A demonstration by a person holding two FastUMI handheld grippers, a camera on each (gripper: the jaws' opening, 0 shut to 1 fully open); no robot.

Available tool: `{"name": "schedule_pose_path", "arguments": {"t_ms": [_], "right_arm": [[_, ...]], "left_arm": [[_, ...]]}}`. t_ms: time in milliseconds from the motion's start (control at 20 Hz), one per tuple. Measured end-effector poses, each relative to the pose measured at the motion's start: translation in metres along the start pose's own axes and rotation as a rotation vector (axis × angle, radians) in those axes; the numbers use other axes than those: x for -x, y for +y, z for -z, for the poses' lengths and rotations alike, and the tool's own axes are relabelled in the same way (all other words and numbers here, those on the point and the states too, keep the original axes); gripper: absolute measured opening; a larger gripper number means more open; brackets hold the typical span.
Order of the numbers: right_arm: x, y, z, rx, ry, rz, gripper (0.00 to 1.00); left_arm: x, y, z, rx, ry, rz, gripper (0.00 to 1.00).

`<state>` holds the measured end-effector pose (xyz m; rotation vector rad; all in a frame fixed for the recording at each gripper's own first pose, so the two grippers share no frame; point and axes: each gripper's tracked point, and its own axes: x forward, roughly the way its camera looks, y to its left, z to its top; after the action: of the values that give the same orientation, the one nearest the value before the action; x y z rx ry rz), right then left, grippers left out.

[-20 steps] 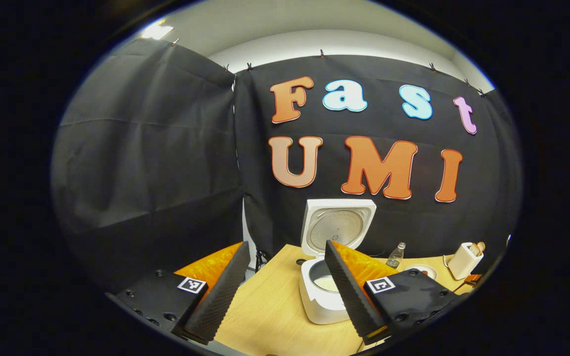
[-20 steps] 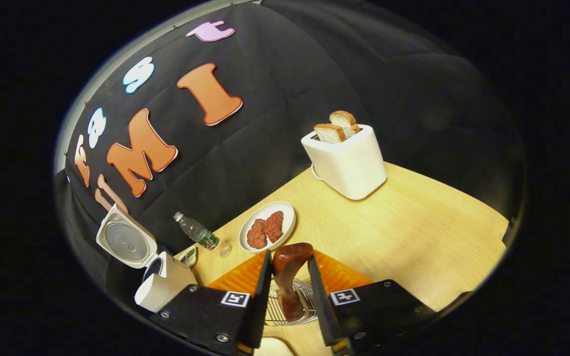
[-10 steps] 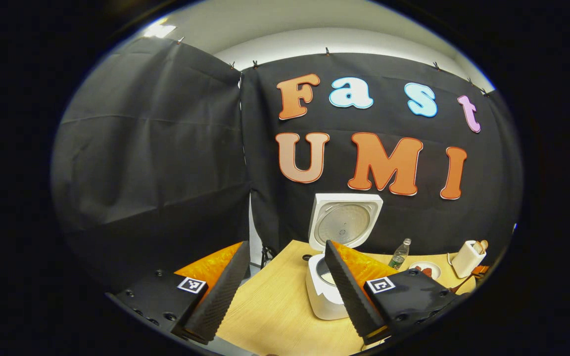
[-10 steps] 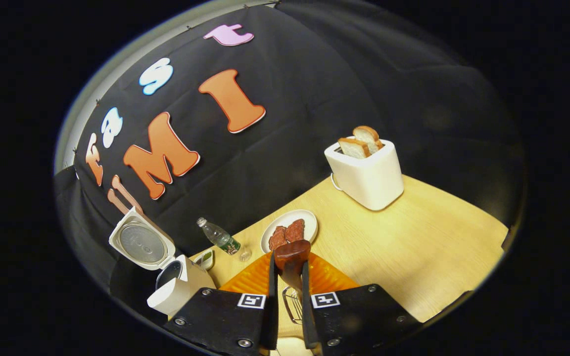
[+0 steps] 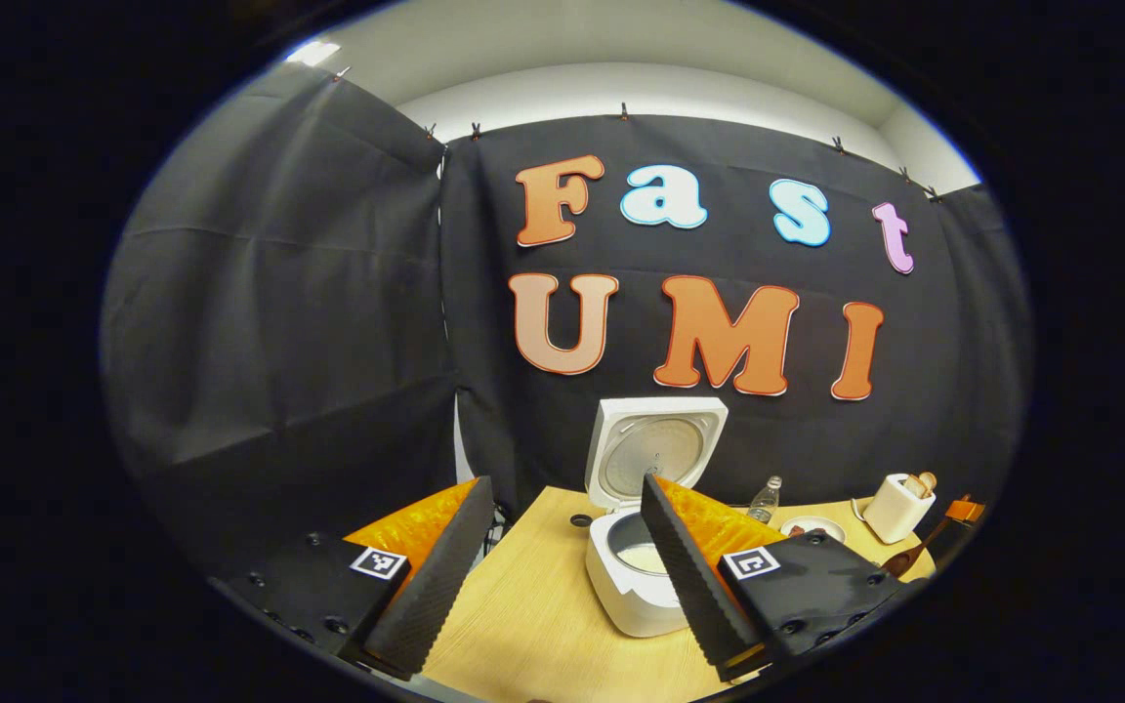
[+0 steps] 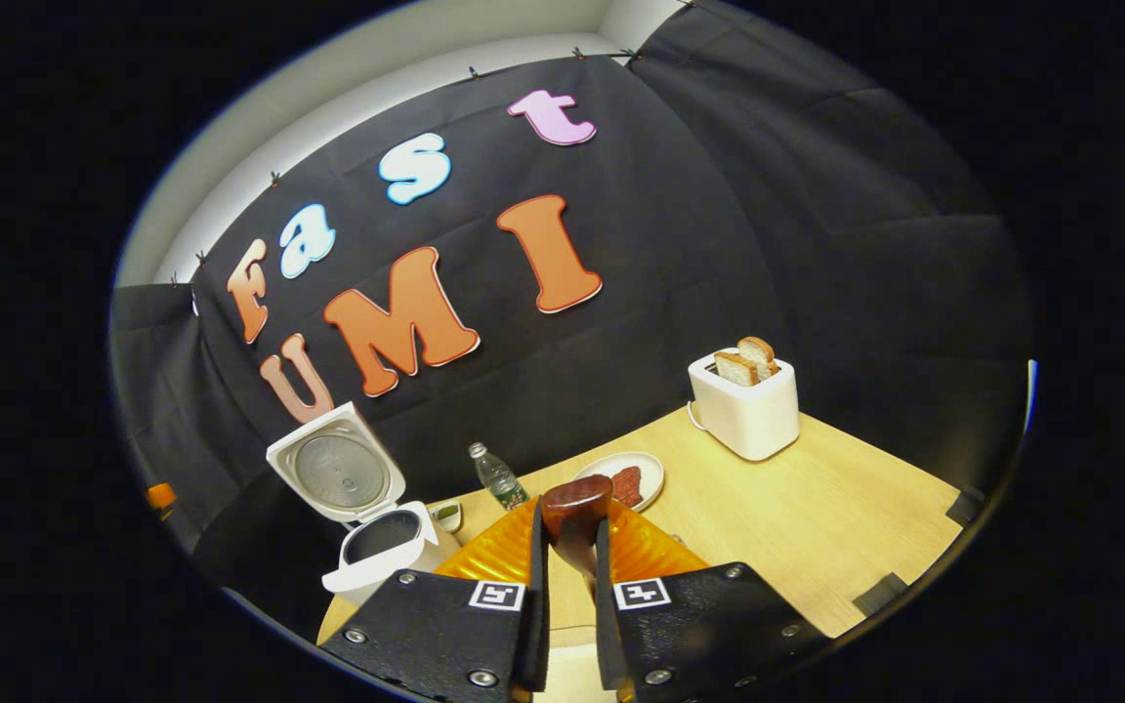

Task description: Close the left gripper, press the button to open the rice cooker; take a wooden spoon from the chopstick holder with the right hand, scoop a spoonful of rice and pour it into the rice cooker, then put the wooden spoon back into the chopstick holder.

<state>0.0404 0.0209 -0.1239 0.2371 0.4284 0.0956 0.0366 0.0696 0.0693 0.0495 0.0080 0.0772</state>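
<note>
We can read no word or number on any object in either view. Low in each frame we see square black-and-white coded markers (image 5: pixel 379 562) on the left gripper (image 5: pixel 566 483) and on the right gripper (image 6: pixel 570 517). The bottle (image 6: pixel 497 478) has a label too small for us to read.

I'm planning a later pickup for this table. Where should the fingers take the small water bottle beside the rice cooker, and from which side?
Grip the water bottle across its straight body, below the cap, coming in level from the table's open front. It stands upright, so its sides give two opposed faces. The rice cooker and the plate flank it, so I'd avoid a sideways approach.
</note>
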Motion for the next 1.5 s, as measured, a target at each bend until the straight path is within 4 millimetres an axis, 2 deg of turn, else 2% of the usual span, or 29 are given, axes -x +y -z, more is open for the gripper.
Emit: {"name": "schedule_pose_path", "arguments": {"t_ms": [150, 400, 600, 900, 1150, 1250, 1500], "right_arm": [[0.016, 0.021, 0.026, 0.064, 0.027, -0.003, 0.19], [0.02, 0.036, 0.074, 0.156, 0.065, 0.014, 0.19], [0.015, 0.03, 0.104, 0.255, 0.096, 0.073, 0.19], [0.019, 0.028, 0.149, 0.378, 0.148, 0.126, 0.19], [0.027, 0.031, 0.163, 0.311, 0.151, 0.157, 0.19], [0.029, 0.042, 0.176, 0.236, 0.171, 0.128, 0.19], [0.026, 0.046, 0.177, 0.068, 0.161, 0.127, 0.19]], "left_arm": [[-0.005, 0.006, 0.002, -0.01, 0.002, 0.035, 1.0], [-0.013, 0.019, 0.012, -0.019, 0.031, 0.073, 1.0], [-0.019, 0.034, 0.024, -0.037, 0.067, 0.086, 1.0], [-0.026, 0.052, 0.037, -0.062, 0.096, 0.094, 1.0], [-0.031, 0.056, 0.043, -0.053, 0.111, 0.115, 1.0], [-0.033, 0.058, 0.047, -0.049, 0.117, 0.118, 1.0], [-0.038, 0.07, 0.058, -0.04, 0.142, 0.11, 1.0]]}}
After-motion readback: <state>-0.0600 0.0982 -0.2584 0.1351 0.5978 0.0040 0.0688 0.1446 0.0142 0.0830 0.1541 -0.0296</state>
